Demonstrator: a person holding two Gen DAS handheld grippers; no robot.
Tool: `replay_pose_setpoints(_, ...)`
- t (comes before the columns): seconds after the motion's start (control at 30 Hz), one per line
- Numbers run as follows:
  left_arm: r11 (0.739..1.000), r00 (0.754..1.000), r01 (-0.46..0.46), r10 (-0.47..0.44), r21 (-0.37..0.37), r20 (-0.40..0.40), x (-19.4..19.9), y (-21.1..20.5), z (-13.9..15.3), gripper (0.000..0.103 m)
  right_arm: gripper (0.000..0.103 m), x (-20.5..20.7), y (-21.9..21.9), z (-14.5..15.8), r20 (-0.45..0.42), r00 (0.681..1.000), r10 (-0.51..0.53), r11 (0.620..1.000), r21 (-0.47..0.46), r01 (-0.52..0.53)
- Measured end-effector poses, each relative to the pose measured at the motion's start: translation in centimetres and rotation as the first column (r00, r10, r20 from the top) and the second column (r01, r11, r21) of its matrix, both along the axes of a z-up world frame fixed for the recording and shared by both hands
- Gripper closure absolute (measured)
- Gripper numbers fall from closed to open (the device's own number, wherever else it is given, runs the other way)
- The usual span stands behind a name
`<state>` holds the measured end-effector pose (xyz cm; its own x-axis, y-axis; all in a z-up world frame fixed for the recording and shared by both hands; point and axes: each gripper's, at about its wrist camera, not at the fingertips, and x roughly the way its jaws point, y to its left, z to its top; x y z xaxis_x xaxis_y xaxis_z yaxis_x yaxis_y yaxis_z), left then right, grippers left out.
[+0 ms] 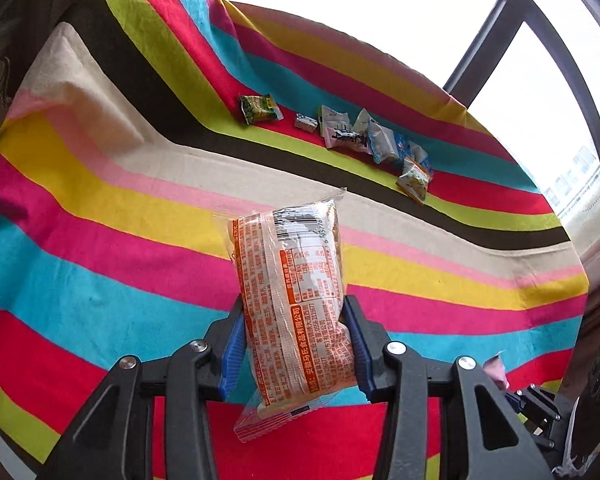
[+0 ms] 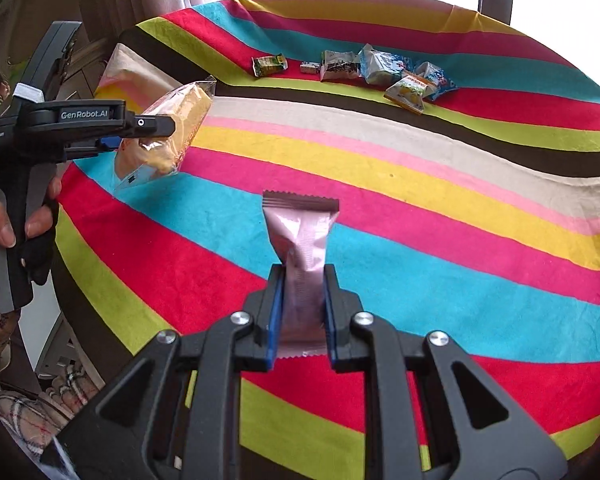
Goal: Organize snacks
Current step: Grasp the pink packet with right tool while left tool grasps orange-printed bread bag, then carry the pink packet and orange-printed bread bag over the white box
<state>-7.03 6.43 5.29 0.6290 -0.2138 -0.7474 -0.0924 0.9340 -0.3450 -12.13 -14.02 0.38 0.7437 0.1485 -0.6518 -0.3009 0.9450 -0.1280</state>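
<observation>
My left gripper (image 1: 294, 316) is shut on an orange-and-white snack packet (image 1: 292, 292) and holds it above the striped cloth. The same packet (image 2: 176, 128) and left gripper (image 2: 156, 126) show at the left of the right wrist view. My right gripper (image 2: 302, 280) is shut on a pink snack bar wrapper (image 2: 300, 240), held upright above the cloth. A row of several small snack packets lies at the far side: a green one (image 1: 260, 109) (image 2: 269, 65), a small candy (image 1: 305, 122) (image 2: 310, 67), white and blue packets (image 1: 346, 132) (image 2: 380, 66) and an orange-green one (image 1: 414, 180) (image 2: 408, 92).
A striped multicoloured cloth (image 1: 100, 208) (image 2: 460, 200) covers the round table. A window (image 1: 520, 40) lies behind it, with curtains at the left. The right gripper's edge (image 1: 536, 400) shows at the lower right of the left wrist view.
</observation>
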Motion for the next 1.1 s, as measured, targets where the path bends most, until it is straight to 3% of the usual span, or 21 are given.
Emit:
replay_pose_setpoints(0.33,0.991,0.99,0.132,-0.133,0.024,0.036,-5.2,-3.5,0.8,0.057,0.082,-5.6,-1.7,0.1,0.0,0.997,-0.079,0.995,0.057,0.079)
replay_pose_setpoints(0.57,0.965,0.966,0.252,-0.255,0.073,0.046,-7.6,-7.1,1.4,0.057,0.082,-8.5,-3.6,1.2,0.024,0.988,-0.151,0.985,0.085,0.149)
replay_pose_setpoints(1.1,0.839,0.847,0.513,-0.529,0.183,0.049,-11.9,-18.0,3.0,0.057,0.082,-16.2,-11.1,1.7,0.061,0.942,-0.329,0.935,0.163,0.316)
